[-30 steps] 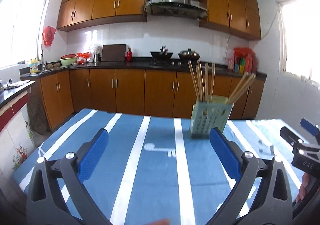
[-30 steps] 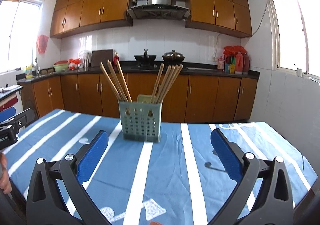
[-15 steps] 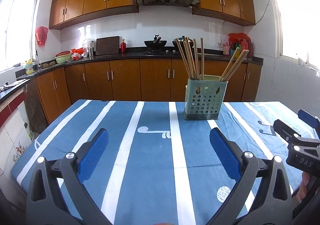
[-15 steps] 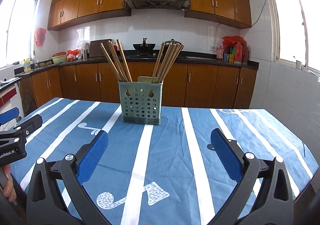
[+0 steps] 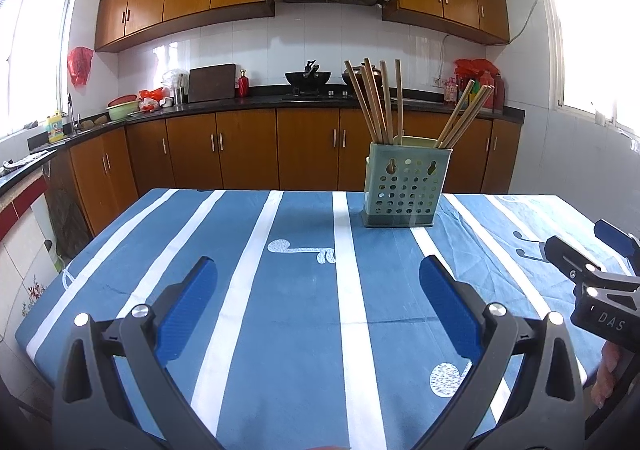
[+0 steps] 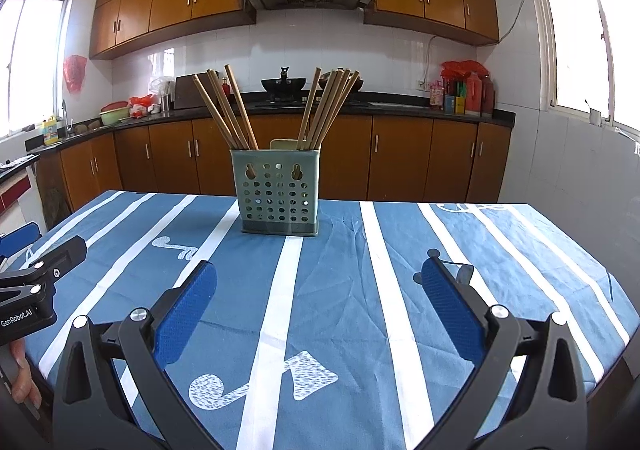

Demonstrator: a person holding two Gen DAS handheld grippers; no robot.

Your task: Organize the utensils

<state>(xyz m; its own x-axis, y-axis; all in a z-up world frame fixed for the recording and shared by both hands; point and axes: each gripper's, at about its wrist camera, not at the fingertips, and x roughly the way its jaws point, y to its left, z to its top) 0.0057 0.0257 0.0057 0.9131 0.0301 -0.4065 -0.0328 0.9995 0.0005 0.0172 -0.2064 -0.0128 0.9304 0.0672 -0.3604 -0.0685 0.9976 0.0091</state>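
Note:
A pale green perforated utensil holder (image 5: 406,186) stands upright on the blue striped tablecloth (image 5: 304,306), toward the far side; it also shows in the right wrist view (image 6: 279,194). Several wooden chopsticks (image 5: 380,106) stand in it in two bunches, leaning left and right (image 6: 326,106). My left gripper (image 5: 318,306) is open and empty, well short of the holder. My right gripper (image 6: 318,306) is open and empty too, also short of it. Each gripper shows at the edge of the other's view.
The table's far edge lies just behind the holder, its right edge (image 6: 600,262) beside my right gripper. Wooden kitchen cabinets (image 5: 248,154) and a black counter with a wok (image 5: 307,77) run along the back wall. Windows are on both sides.
Both grippers have drawn back and risen, so the holder looks farther off and more tablecloth shows. Both stay open and empty.

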